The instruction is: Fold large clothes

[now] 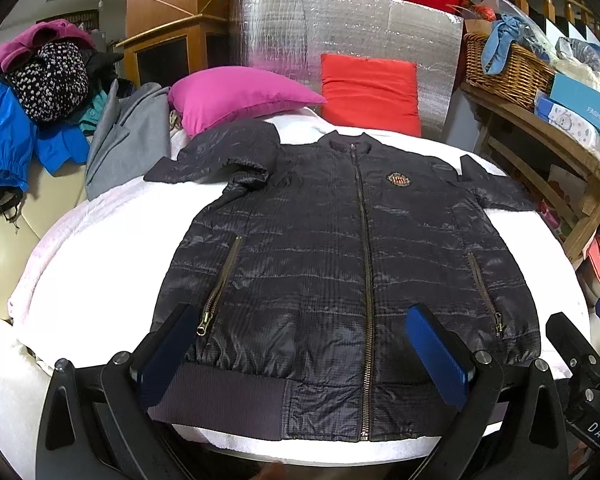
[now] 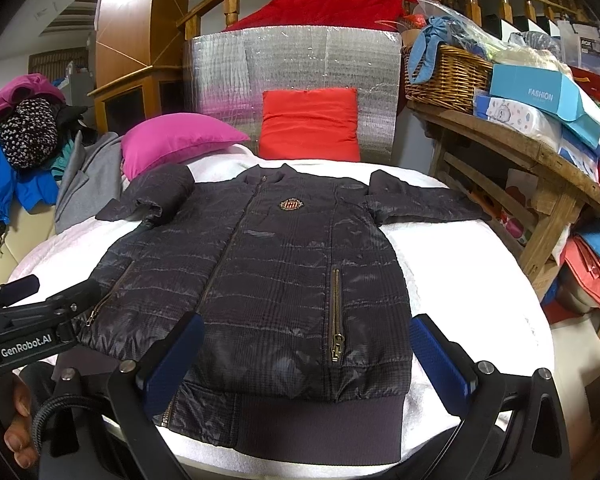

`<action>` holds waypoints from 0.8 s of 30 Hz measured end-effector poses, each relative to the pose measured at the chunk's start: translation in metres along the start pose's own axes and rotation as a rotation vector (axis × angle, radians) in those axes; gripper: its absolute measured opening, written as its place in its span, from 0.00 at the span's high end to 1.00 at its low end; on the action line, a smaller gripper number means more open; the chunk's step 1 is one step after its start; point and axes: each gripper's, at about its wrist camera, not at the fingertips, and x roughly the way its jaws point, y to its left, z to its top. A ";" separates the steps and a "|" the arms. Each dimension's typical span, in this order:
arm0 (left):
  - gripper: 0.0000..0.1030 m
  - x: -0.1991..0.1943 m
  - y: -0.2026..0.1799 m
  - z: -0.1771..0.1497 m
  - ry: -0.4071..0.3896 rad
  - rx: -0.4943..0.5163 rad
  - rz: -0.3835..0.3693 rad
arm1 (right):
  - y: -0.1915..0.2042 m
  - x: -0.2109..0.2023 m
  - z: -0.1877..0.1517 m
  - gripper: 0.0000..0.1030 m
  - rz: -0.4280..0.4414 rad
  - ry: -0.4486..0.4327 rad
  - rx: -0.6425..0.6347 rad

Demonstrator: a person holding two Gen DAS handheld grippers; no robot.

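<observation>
A dark quilted zip jacket (image 1: 340, 248) lies flat, front up, on a white padded surface (image 1: 100, 264), collar far, ribbed hem near me. Its left sleeve is bunched near the pink pillow; its right sleeve lies out sideways. My left gripper (image 1: 308, 354) is open and empty, hovering over the hem. My right gripper (image 2: 308, 360) is open and empty over the hem's right part of the jacket (image 2: 268, 280). The left gripper also shows in the right wrist view (image 2: 52, 288), at the left edge; the right gripper shows in the left wrist view (image 1: 580, 344), at the right edge.
A pink pillow (image 1: 236, 96) and a red pillow (image 1: 372, 96) lie at the far end against a silver foil panel (image 1: 340, 32). A pile of clothes (image 1: 40, 92) sits at the left. A wooden bench (image 2: 520, 168) with a wicker basket (image 2: 444, 76) and boxes stands at the right.
</observation>
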 end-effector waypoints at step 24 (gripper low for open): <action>0.00 0.090 -0.005 0.001 0.169 0.041 0.015 | -0.071 0.094 0.015 0.00 -0.005 0.187 0.133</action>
